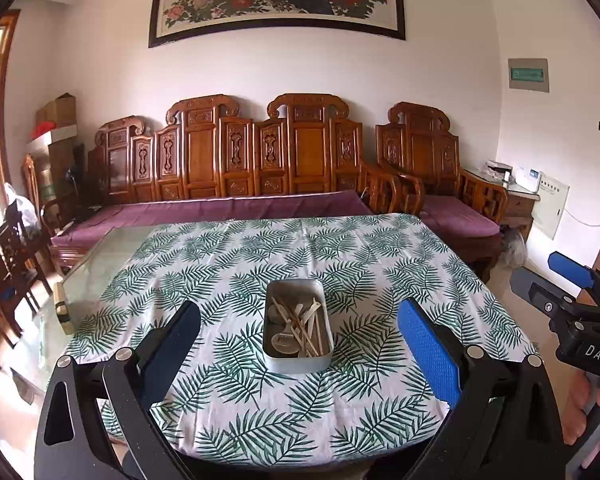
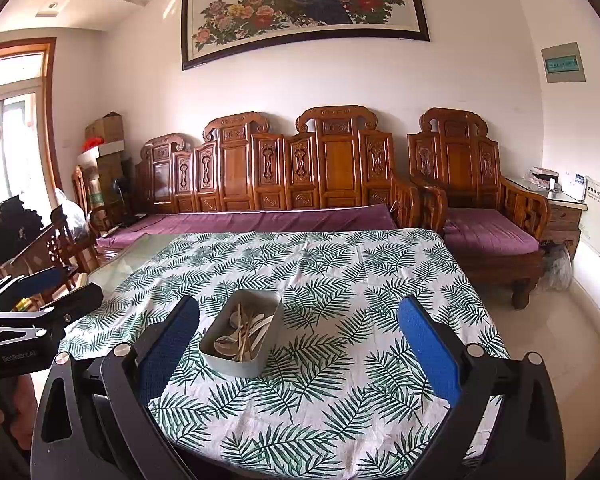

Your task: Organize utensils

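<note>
- My left gripper (image 1: pixel 299 344) hangs above the near part of the table, fingers spread wide, nothing between them.
- My right gripper (image 2: pixel 299 344) is just as wide open and also empty, held over the near edge of the cloth (image 2: pixel 340 280).
- From the left wrist I see the right gripper (image 1: pixel 556 284) off to the right, beyond the table edge, with fingers apart and a hand (image 1: pixel 592 404) wrapped round its handle.
- From the right wrist I see the left gripper (image 2: pixel 48 292) at the far left, over the table's left side, fingers parted.
- The tin (image 1: pixel 298 330), a grey rectangular one with rounded corners, sits on the cloth about midway across the table, ahead of both grippers and touching neither.
- In the left view the tin lies straight between my fingers; in the right view the tin (image 2: pixel 242 332) sits nearer the left finger and looks turned at an angle.
- Inside the tin lies a jumble of pale wooden utensils (image 1: pixel 300 328): thin sticks crossed over flat spoon-like pieces and a few round bowls. I cannot count them.
- The utensils (image 2: pixel 246 330) all stay within the tin walls; none lies on the cloth.
- The cloth (image 1: pixel 260 264), white with green leaves, leaves a strip of glass tabletop (image 1: pixel 100 256) bare on the left.
- Behind the table stands a carved bench (image 1: pixel 236 160) with a purple cushion, and an armchair (image 2: pixel 476 184) beside it.
- A flower painting (image 2: pixel 304 4) hangs on the wall above.
</note>
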`<control>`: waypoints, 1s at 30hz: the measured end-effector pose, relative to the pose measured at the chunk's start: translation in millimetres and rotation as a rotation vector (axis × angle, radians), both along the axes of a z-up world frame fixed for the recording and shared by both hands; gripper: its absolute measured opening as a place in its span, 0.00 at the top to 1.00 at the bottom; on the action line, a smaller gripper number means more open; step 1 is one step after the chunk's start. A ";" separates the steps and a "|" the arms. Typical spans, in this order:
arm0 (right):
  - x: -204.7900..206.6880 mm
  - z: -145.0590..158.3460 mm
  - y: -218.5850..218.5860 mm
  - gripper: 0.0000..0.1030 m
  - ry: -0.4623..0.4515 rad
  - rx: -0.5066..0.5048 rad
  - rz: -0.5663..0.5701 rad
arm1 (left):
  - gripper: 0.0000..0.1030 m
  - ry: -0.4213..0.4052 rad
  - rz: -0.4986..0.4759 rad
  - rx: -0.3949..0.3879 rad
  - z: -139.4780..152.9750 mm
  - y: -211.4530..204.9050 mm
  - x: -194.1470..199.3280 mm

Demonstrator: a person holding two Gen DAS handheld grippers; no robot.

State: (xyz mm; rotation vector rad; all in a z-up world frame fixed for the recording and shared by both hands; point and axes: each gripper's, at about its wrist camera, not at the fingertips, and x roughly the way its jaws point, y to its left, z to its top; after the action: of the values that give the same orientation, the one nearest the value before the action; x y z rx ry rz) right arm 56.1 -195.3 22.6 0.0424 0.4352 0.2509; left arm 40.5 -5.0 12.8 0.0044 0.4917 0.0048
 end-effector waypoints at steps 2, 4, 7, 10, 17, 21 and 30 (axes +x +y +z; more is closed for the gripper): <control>0.7 0.0 0.1 0.03 0.000 0.000 -0.001 | 0.08 -0.001 0.001 0.001 0.1 -0.5 0.3; 1.1 -1.0 0.1 0.03 0.003 0.001 -0.001 | 0.08 -0.001 0.003 0.000 -0.5 -0.5 0.3; 1.9 -2.7 1.1 0.03 0.004 -0.002 -0.002 | 0.08 0.000 0.004 -0.005 -1.7 0.6 0.4; 2.8 -4.5 3.2 0.03 0.007 -0.003 -0.002 | 0.08 -0.001 0.007 -0.007 -2.9 1.0 -0.6; 3.2 -6.1 4.7 0.03 0.008 -0.003 -0.003 | 0.08 -0.005 0.010 -0.014 -2.2 3.0 -0.6; 3.1 -6.7 5.2 0.03 0.008 -0.005 -0.003 | 0.08 -0.009 0.015 -0.019 -2.0 4.5 -1.1; 3.1 -7.5 5.2 0.03 0.007 -0.006 -0.003 | 0.08 -0.014 0.020 -0.023 -2.1 4.3 -3.2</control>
State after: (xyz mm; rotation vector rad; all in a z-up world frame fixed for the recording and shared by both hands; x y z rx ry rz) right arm 59.2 -190.0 15.0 0.0380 0.4426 0.2466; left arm 37.3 -0.7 10.7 -0.0229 0.4775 0.0191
